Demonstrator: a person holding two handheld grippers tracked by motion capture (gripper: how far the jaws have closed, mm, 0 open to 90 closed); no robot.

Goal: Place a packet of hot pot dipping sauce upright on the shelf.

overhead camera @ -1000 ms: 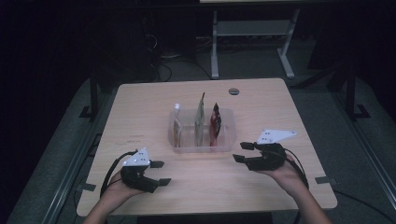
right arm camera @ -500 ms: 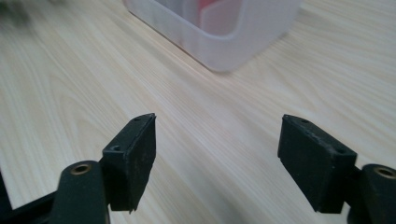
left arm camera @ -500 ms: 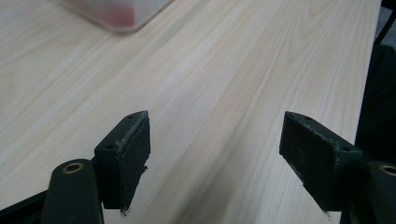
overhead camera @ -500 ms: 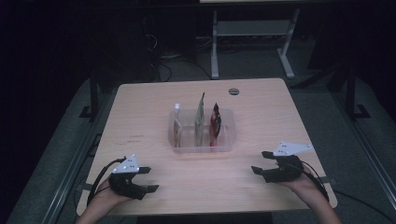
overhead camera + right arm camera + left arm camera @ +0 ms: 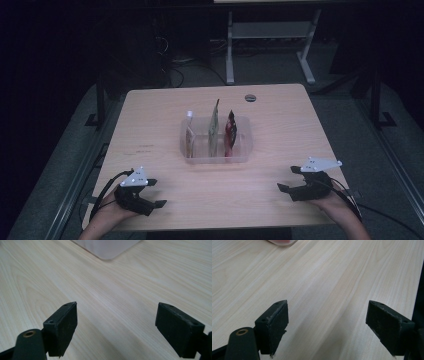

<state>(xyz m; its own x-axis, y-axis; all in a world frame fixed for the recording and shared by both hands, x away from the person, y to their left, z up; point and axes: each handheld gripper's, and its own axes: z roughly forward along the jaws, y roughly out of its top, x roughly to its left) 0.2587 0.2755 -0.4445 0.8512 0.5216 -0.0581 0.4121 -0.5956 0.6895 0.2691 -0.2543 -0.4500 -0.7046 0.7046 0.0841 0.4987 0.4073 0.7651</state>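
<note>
A pale wooden table takes up the middle of the high view, ringed by dark floor, with a white-legged frame standing beyond it at upper centre. At the table's centre sits a clear plastic tray, divided into compartments, with three pouches standing upright in it: a white-capped one at the left, a green one in the middle and a dark red one at the right. A small round grey disc lies near the far edge, just right of centre.

At lower left, the left gripper rests near the front edge of the table, well apart from the tray; its jaws have just been opening and stand wide, with nothing but bare wood between them, as the left gripper view confirms. At lower right, the right gripper sits low over the table near the front corner, also well apart from the tray; its jaws too have just been opening and stand wide and empty. In the right gripper view a corner of the tray lies at the upper centre of the frame.
</note>
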